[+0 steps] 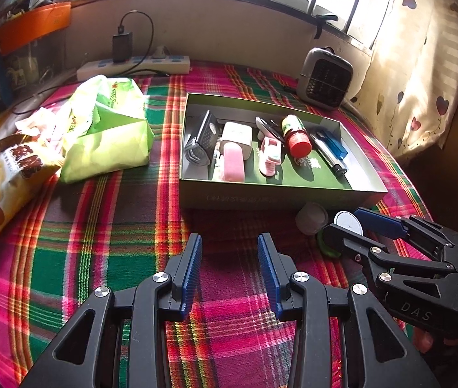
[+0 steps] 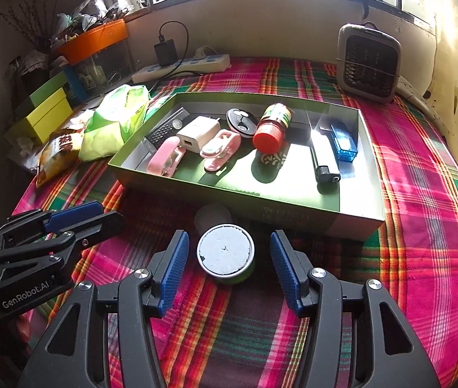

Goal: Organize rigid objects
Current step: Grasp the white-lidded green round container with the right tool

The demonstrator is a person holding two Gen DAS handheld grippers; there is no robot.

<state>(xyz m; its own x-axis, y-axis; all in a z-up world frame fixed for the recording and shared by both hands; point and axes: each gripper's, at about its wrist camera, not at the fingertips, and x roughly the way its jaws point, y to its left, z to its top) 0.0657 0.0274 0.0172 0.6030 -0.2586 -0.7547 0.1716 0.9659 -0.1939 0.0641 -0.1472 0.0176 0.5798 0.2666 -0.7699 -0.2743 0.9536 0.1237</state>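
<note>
The right gripper (image 2: pixel 229 268) is spread wide around a white-lidded jar (image 2: pixel 225 253) beside the box (image 2: pixel 293 213); closing and lifting are called for. The left gripper (image 1: pixel 230 268) is held empty, moderately parted.

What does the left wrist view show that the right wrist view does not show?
Only the left wrist view shows the heart-patterned curtain. Only the right wrist view shows the whole white top of the green round container, lying between the open right gripper fingers. Both show the green box, the red-capped bottle inside it, and the small heater.
</note>
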